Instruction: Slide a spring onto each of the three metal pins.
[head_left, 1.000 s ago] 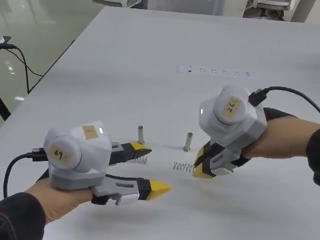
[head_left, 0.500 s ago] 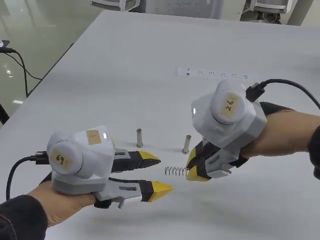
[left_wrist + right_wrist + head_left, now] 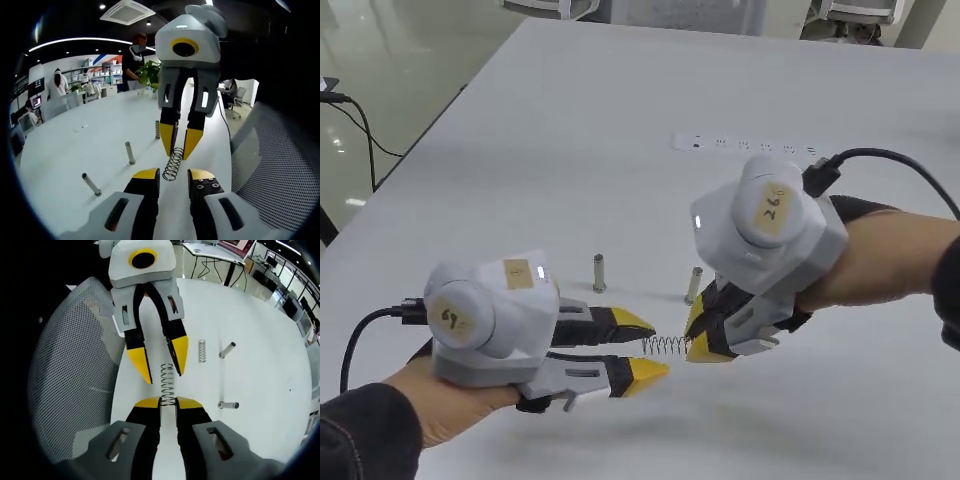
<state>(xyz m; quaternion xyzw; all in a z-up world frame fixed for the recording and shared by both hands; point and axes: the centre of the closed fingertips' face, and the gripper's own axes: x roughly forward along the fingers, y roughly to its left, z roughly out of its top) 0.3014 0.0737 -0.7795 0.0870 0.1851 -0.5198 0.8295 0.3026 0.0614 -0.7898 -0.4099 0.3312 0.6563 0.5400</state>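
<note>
**Spring held out between the two grippers, clear of the table**

The right gripper (image 3: pixel 698 340) is clamped on one end of the spring (image 3: pixel 167 382) and holds it level above the table (image 3: pixel 620 120). The free end reaches between the parted jaws of the left gripper (image 3: pixel 646 346), apparently for a regrip before threading; contact cannot be confirmed. Two bare metal pins (image 3: pixel 599 272) stand upright just beyond both grippers' tips. A second spring (image 3: pixel 202 350) lies beside the pin farther from the right gripper.

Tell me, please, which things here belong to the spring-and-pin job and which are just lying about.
Job: held spring, spare spring, left pin, right pin, left gripper, right gripper.
Lying about: socket strip, mesh chair, floor cable.
</note>
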